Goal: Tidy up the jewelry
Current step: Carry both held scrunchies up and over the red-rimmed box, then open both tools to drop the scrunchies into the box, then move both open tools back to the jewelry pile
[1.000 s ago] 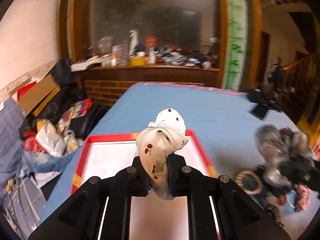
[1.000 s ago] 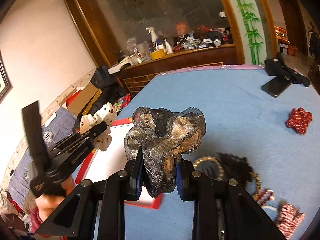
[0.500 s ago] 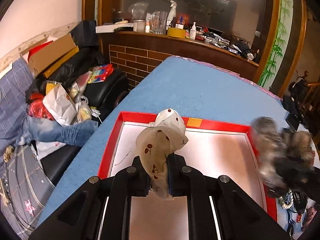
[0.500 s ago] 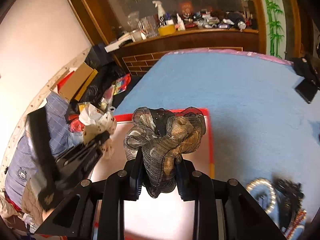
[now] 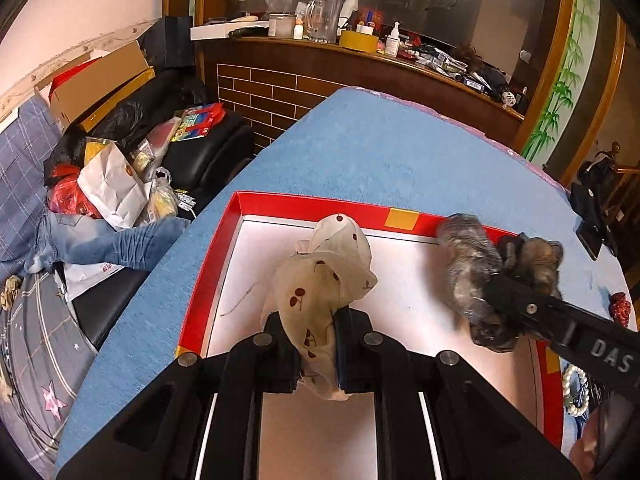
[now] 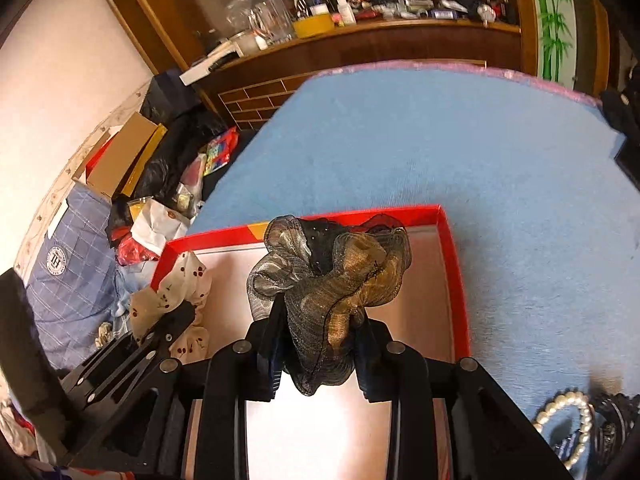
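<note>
Our left gripper has its fingers clamped on a cream scrunchie, which sticks up between them above the red tray. Our right gripper pinches a bronze scrunchie the same way, over the tray's right half. A pearl bracelet lies on the blue worktop, beside the tray.

A shallow tray lies on a table. Over the tray's left part, the left gripper holds a scrunchie. To its right, also over the tray, the right gripper holds a second scrunchie. A bead bracelet lies on the table right of the tray.
</note>
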`<state>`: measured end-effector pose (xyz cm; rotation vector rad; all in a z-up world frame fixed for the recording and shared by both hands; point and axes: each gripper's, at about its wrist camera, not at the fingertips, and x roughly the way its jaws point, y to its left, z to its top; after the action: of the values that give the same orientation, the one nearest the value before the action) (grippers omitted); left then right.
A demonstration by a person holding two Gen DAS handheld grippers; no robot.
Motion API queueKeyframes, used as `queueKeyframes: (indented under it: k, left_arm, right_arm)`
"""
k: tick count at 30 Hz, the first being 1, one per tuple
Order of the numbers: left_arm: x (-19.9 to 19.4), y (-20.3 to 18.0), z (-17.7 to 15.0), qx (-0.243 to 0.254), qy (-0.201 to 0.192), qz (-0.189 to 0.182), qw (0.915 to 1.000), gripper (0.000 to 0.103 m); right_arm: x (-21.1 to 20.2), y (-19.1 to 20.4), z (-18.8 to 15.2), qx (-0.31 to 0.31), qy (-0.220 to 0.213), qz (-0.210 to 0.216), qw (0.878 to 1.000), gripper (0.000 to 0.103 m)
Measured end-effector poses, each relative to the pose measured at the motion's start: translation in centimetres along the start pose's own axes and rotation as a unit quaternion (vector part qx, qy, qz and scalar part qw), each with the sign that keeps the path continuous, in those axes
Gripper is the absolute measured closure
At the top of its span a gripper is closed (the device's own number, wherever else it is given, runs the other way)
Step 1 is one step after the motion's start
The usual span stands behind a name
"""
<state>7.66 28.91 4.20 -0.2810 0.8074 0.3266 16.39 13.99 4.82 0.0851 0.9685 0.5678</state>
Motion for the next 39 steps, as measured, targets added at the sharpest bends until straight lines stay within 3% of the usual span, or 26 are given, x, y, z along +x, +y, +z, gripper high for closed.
queueKeyframes:
  k: [7, 10, 12, 14, 16, 24, 39]
  left_arm:
    - [0.2, -0.1, 0.0, 0.000, 0.006, -0.004, 1.0000, 0.087]
    - [0.3, -0.1, 0.0, -0.001, 0.006, -0.005, 1.0000, 0.081]
    - [0.2, -0.1, 0.0, -0.002, 0.002, -0.008, 1.0000, 0.079]
    - [0.0, -0.1, 0.0, -0.005, -0.004, -0.010, 0.9999, 0.061]
    - [-0.4, 0.0, 0.0, -0.007, -0.014, -0.011, 0.9998, 0.056]
    - [-1.9, 0.1, 0.1, -0.017, -0.047, -0.028, 0.9984, 0.056]
    - [-4.3, -2.0, -0.6, 0.031, -0.103, -0.044, 0.9933, 0.055]
  right_arm:
    - [1.0, -0.8, 0.1, 0.013, 0.011, 0.004, 1.000, 0.064]
    - [1.0, -1.1, 0.1, 0.019, 0.012, 0.004, 1.000, 0.061]
    - [0.9, -1.2, 0.0, 0.025, 0.015, 0.008, 1.000, 0.048]
    - [0.6, -1.4, 0.0, 0.030, 0.014, 0.011, 0.999, 0.041]
    - [0.1, -1.4, -0.1, 0.032, 0.011, 0.015, 0.999, 0.038]
    - [-2.6, -1.6, -0.5, 0.033, -0.010, 0.027, 0.999, 0.035]
    - [-9.9, -2.1, -3.5, 0.022, -0.042, 0.078, 0.996, 0.035]
